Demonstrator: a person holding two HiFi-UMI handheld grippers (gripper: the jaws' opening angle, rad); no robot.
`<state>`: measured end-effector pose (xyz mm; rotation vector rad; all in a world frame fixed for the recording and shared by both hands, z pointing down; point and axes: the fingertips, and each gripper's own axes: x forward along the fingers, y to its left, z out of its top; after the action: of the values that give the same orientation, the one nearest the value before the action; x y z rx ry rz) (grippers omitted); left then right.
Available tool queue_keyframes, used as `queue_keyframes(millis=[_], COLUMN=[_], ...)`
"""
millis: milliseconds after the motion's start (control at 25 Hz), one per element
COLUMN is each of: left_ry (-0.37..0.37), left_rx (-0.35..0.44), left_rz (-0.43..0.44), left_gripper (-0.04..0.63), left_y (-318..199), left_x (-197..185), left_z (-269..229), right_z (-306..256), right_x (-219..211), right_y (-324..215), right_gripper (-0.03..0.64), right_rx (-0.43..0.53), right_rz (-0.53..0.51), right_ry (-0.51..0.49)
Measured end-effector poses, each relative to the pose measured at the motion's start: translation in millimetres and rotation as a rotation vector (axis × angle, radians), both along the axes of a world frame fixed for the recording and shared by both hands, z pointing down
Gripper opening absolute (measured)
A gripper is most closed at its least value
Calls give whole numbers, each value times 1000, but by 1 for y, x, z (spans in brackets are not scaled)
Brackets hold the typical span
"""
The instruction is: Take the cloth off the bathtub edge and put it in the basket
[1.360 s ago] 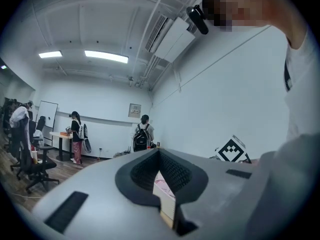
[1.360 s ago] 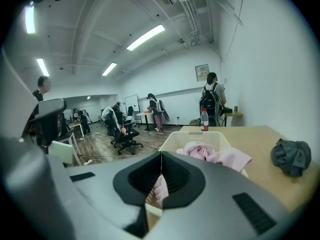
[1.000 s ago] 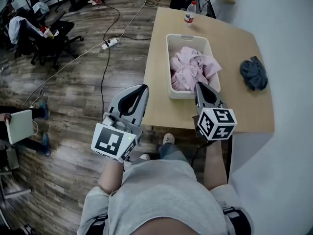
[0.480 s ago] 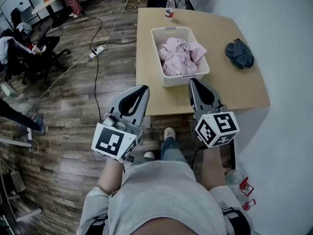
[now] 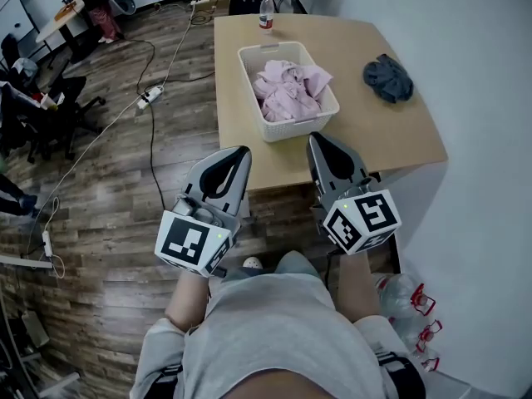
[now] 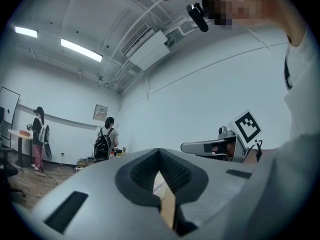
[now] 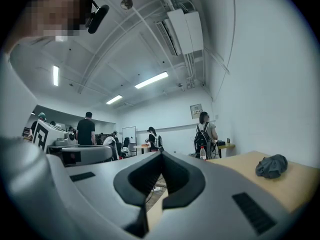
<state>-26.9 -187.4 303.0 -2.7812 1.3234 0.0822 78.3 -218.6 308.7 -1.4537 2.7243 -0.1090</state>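
Note:
A white basket [image 5: 293, 126] stands on the wooden table [image 5: 374, 135] with a pink cloth [image 5: 287, 90] bundled inside it. A dark grey cloth [image 5: 387, 79] lies crumpled on the table to the basket's right, also seen in the right gripper view as the grey cloth [image 7: 271, 165]. My left gripper [image 5: 241, 150] [image 6: 159, 151] is shut and empty, held over the floor short of the table's near edge. My right gripper [image 5: 316, 137] [image 7: 161, 155] is shut and empty too, its tip just at the table's near edge. No bathtub is in view.
A water bottle [image 5: 266, 12] stands at the table's far edge. Cables and a power strip [image 5: 150, 96] cross the wooden floor on the left, with office chairs [image 5: 41, 115] beyond. A white wall [image 5: 482, 98] runs along the right. Bottles in plastic [image 5: 407, 298] lie by my right side.
The table and basket have slid up and left in the head view and look smaller, as I back away. Both grippers stay shut in front of my body.

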Motion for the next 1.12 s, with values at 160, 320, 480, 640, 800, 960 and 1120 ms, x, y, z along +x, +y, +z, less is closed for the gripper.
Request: queue_keyframes(millis=[160, 320, 480, 640, 800, 960, 1120], left_ry=[5, 3, 4, 10, 3, -1, -6], left_rx=[18, 27, 29, 29, 25, 23, 18], left_rz=[13, 19, 19, 18, 24, 25, 19], left_gripper=[-3, -3, -3, -3, -3, -3, -3], left_y=[2, 10, 23, 40, 63, 86, 110], left_x=[10, 23, 35, 49, 62, 71, 77], left_z=[-6, -11, -15, -16, -16, -18, -14], right_z=[-5, -12, -19, -23, -23, -23, -19], right_x=[7, 14, 22, 32, 40, 45, 51], right_y=[6, 18, 34, 55, 80, 104, 126], right_gripper=[9, 9, 9, 9, 9, 9, 9], right_rx=[18, 41, 62, 77, 75, 71, 67], right_rz=[5, -2, -13, -24, -33, -37, -42], right_ry=[-2, -2, 17, 18, 10, 1, -8])
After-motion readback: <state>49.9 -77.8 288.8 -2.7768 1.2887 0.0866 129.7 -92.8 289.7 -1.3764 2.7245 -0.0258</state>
